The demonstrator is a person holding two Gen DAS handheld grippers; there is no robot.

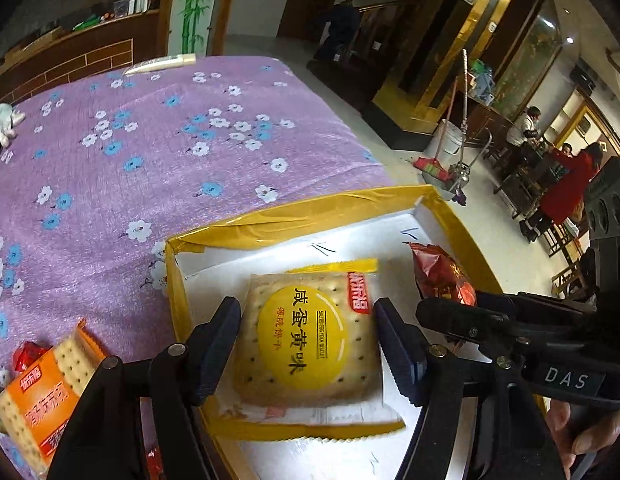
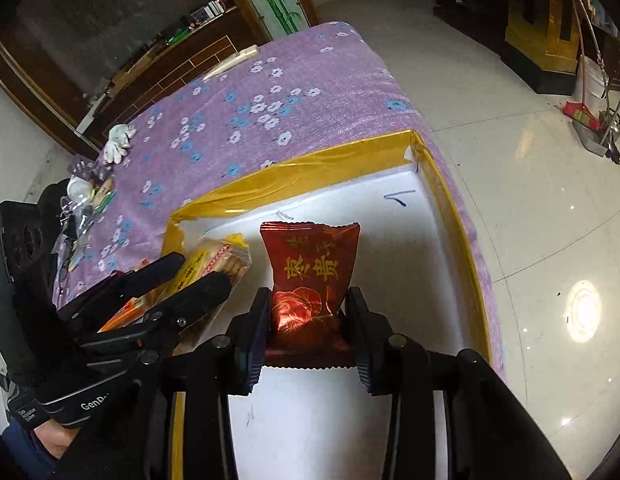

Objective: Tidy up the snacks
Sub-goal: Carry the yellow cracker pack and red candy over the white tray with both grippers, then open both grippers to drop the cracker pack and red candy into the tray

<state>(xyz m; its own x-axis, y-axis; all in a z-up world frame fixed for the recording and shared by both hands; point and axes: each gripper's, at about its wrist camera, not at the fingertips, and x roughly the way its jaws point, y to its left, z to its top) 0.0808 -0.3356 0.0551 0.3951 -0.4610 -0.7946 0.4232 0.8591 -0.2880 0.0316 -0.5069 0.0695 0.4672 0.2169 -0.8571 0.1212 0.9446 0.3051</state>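
Observation:
My left gripper [image 1: 308,344] is shut on a yellow salted-egg biscuit packet [image 1: 306,344], held over the white tray with yellow taped rim [image 1: 270,220]. My right gripper [image 2: 308,332] is shut on a red foil snack packet [image 2: 310,276], also over the tray [image 2: 310,168]. In the left wrist view the red packet [image 1: 442,274] and the right gripper's fingers [image 1: 490,320] show at the right. In the right wrist view the biscuit packet [image 2: 222,260] and the left gripper's fingers [image 2: 158,276] show at the left.
The tray sits on a purple flowered tablecloth [image 1: 150,140] near the table's right edge. An orange biscuit packet [image 1: 42,392] and a small red candy [image 1: 28,354] lie left of the tray. A white glove [image 1: 2,128] and a pile of wrapped snacks [image 2: 86,196] lie farther left.

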